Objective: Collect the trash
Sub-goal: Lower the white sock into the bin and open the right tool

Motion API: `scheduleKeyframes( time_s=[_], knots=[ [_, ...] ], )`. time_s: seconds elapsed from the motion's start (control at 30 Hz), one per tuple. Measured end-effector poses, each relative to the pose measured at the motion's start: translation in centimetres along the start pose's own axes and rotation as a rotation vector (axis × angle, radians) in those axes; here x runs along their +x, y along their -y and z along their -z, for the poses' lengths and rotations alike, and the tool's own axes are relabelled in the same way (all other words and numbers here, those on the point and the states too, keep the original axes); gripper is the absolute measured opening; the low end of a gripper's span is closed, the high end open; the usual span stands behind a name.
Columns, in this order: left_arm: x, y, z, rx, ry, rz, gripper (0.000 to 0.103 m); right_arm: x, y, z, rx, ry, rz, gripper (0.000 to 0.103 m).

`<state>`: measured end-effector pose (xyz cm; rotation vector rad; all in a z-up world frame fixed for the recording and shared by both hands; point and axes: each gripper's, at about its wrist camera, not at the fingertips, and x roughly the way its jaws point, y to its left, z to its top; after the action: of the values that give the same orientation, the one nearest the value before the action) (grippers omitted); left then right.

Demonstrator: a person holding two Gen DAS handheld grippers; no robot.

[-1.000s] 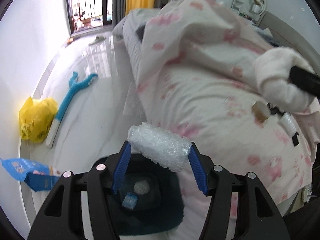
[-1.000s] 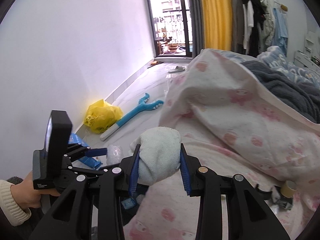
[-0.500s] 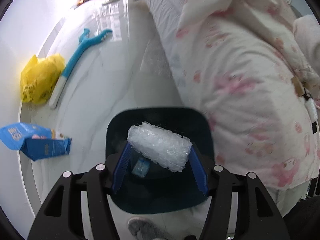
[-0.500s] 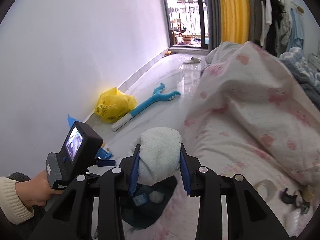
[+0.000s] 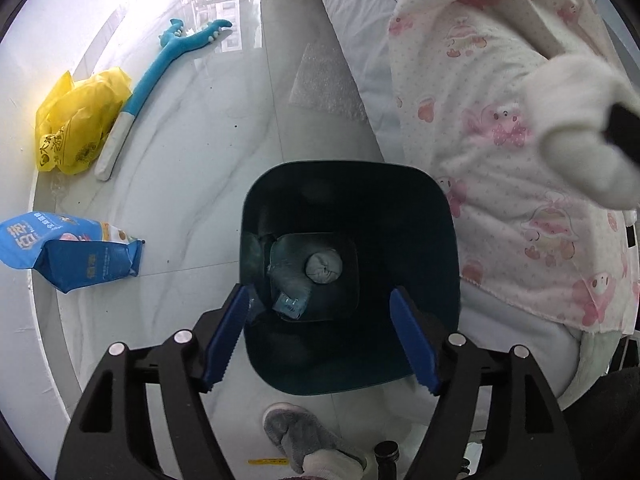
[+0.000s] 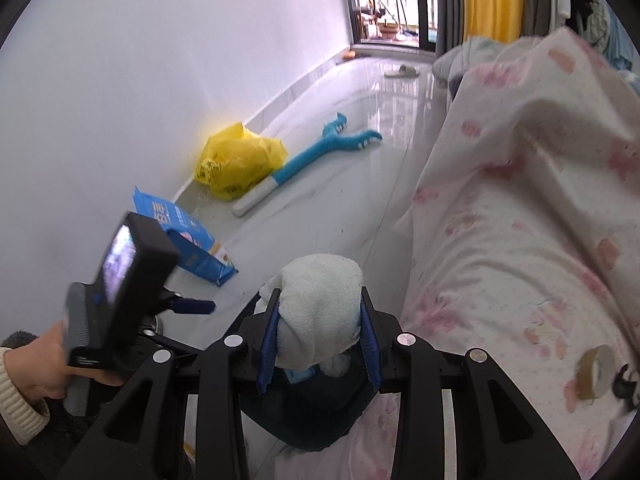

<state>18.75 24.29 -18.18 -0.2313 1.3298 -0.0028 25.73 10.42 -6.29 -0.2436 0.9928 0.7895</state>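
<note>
Now the right tool [image 6: 318, 346] pinches a white sock [image 6: 320, 312] just above the bin [image 6: 304, 416]; left tool [image 5: 320, 336], jaws just spread, hangs empty over it.

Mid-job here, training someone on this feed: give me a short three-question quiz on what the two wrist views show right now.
1. True or false: the left gripper holds a piece of trash.
2. What is clamped in the right gripper? A) blue packet B) white cloth C) yellow bag
3. What sits directly below the left gripper?

Key
1. False: its jaws have just been opening and nothing is between them.
2. B, the white cloth.
3. The open dark bin, with trash at its bottom.
</note>
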Motion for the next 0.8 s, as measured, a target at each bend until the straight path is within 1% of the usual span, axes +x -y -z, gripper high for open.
scheduleKeyframes(
  time_s=[0.13,0.23,0.4,0.43,0.5,0.6,0.7,0.73,0.8],
  knots=[
    [-1.1,-1.4,0.1,-0.019,0.035,0.009,0.076,2.3,-0.2,0.3,0.009,-0.063,0.010,0.037],
    [-2.3,-2.1,0.0,-0.033,0.083,0.021,0.076,3.6,-0.6,0.4,0.010,-0.094,0.013,0.037],
    [-5.5,-2.7,-0.3,-0.036,0.218,0.038,0.076,6.0,-1.2,0.8,0.010,-0.149,0.021,0.037],
    [-6.4,-2.6,-0.4,-0.027,0.260,0.032,0.076,6.5,-1.4,0.8,0.010,-0.158,0.020,0.037],
    [-7.4,-2.5,-0.5,-0.020,0.306,0.036,0.076,7.3,-1.8,1.0,0.004,-0.177,0.022,0.037],
    [-9.6,-2.4,-0.6,-0.018,0.399,0.045,0.076,8.5,-2.2,1.4,-0.004,-0.208,0.025,0.037],
    [-11.3,-2.0,-0.5,-0.004,0.473,0.032,0.075,9.9,-2.2,2.1,0.006,-0.245,0.022,0.037],
    [-12.1,-1.8,-0.5,0.003,0.509,0.029,0.075,10.3,-2.3,2.3,0.009,-0.256,0.021,0.037],
    [-13.1,-1.6,-0.5,0.004,0.549,0.040,0.074,11.3,-2.4,2.7,0.010,-0.276,0.028,0.037]
  ],
)
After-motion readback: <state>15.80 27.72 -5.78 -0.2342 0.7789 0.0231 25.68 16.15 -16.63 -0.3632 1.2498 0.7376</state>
